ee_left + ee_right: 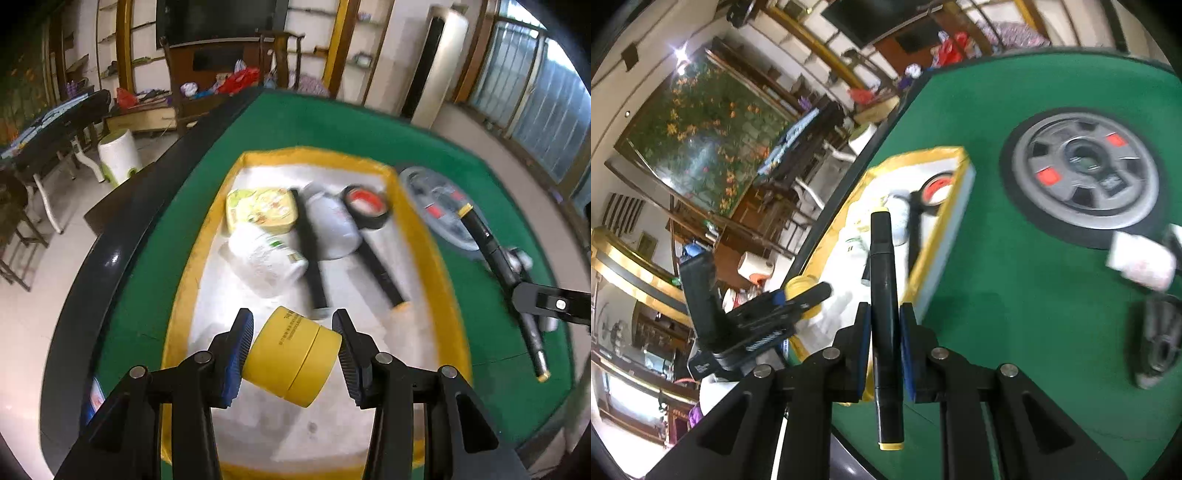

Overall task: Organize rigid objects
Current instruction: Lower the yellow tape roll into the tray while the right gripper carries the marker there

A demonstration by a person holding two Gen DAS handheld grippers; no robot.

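Above the tray (448, 295), left hand-held gripper (293, 354) tilts down, clamping yellow jar (291, 356).

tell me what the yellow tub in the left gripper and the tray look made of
Yellow tub: probably matte cardboard or plastic; dull, seamed lid line, printed text. Tray: looks like soft fabric, white inside with a yellow rim that sags unevenly.

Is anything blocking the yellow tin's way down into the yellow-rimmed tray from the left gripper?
Nothing visible does. The left gripper holds the yellow tin over a bare white stretch of the tray; the white jar and two black markers lie farther in.
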